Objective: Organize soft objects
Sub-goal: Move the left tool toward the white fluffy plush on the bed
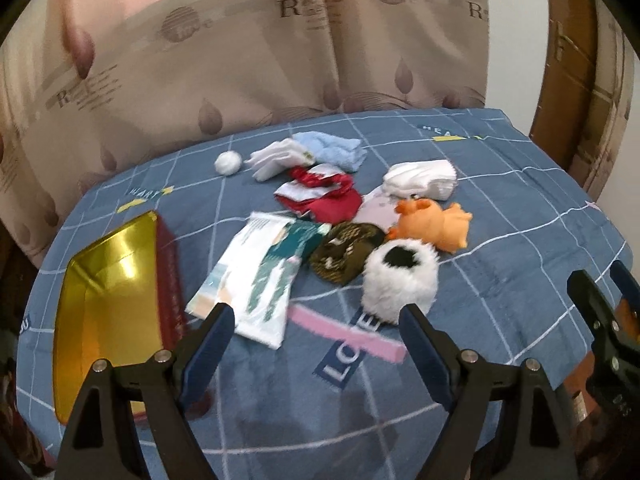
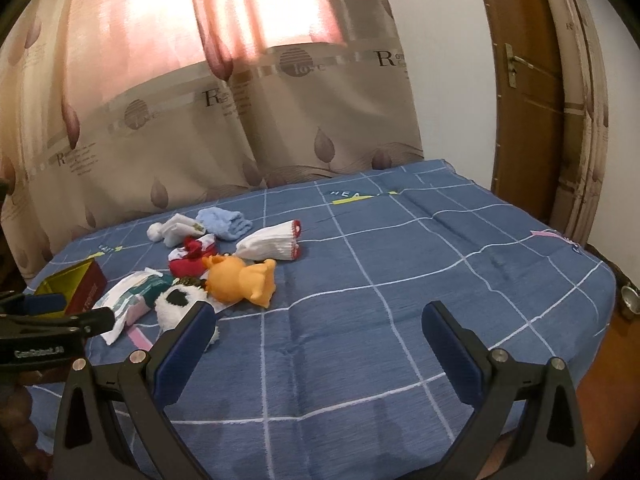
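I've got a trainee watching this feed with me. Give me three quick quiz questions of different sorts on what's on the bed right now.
1. True or false: the left claw is shut on the fluffy white-and-black plush toy.
2. Multiple choice: the open gold-lined red box sits on which side of the pile in the left wrist view? A) left B) right C) behind it
3. Fill in: the orange rubber animal toy lies just in front of the white ribbed ______ with red cuffs.

Key: 1 false, both claws are open and hold nothing, the right claw too; 2 A; 3 gloves.
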Demonstrator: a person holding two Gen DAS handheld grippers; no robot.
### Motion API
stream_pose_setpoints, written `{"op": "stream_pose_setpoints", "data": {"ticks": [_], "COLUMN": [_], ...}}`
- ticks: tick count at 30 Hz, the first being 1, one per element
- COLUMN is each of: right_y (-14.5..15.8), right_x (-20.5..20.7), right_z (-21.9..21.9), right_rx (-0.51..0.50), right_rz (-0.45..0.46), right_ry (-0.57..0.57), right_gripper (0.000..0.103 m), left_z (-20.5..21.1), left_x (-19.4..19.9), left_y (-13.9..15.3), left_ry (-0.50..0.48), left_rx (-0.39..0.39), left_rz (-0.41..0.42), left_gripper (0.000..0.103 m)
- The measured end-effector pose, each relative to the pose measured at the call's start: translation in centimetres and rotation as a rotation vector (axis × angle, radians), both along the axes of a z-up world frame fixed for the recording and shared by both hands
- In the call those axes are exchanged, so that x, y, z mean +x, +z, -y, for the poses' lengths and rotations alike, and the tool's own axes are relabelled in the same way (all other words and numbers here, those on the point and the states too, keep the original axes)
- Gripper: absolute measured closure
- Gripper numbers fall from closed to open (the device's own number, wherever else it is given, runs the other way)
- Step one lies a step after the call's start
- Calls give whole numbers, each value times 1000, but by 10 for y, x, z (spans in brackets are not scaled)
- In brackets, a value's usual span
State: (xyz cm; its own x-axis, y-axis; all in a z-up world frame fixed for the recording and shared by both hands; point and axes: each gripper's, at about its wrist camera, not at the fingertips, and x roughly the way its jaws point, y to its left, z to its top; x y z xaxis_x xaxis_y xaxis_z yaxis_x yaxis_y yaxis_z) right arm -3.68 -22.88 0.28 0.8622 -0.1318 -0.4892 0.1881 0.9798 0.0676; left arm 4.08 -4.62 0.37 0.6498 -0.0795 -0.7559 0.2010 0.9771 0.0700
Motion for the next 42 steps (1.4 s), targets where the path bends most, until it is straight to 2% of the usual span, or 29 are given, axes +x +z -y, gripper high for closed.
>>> {"op": "stream_pose_setpoints", "data": {"ticks": [9, 30, 36, 42], "right_y": [-5, -19, -22, -23], "right_x": [5, 13, 15, 16], "right_z": [14, 27, 29, 31], "right_rx": [18, 44, 51, 61], "right_rz": [-17, -63, -72, -82], "right_ry": [-31, -51, -50, -49], "right_gripper": [0, 0, 0, 0], "left_z": [30, 50, 53, 59], "left_x": [24, 55, 60, 61], "left_y": [-12, -35, -39, -43], "left_ry": [-46, -56, -52, -61], "left_rx": [14, 22, 21, 53], "left_rz": [-26, -63, -53, -25], "left_gripper": [16, 16, 16, 16]}}
